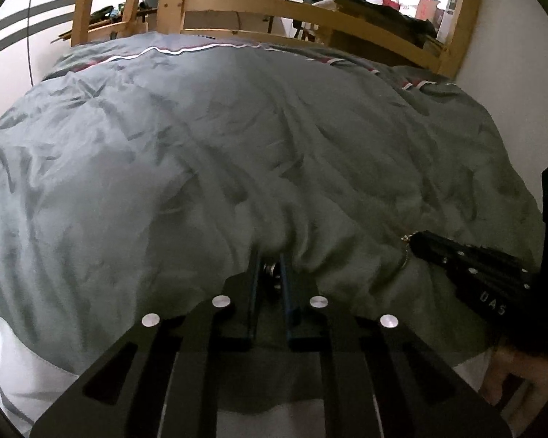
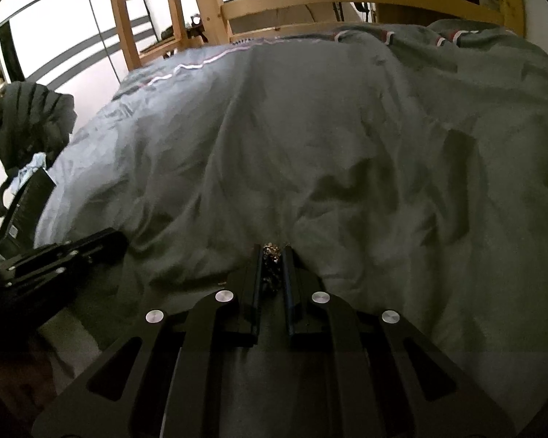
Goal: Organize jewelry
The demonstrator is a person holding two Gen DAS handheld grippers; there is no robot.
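A tangled gold chain (image 2: 273, 255) is sitting pinched in the right gripper (image 2: 273, 252), a strand dangling clear of the grey duvet (image 2: 347, 146), probably to avoid snagging. The left gripper (image 1: 270, 261) is clenching a small metallic piece (image 1: 270, 270), hard to identify.

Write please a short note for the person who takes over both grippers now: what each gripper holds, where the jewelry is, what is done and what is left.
Left gripper: nearly closed on a small shiny metal piece, low over the grey duvet; what the piece is cannot be told.
Right gripper: closed on a tangled chain bundle; in the left wrist view a thin strand hangs from its tip.
Done: both pieces are gripped.
Left: no jewelry box or tray shows in either view, so find a place, then set each piece down separately. Move slowly; the hanging strand could catch on the fabric.
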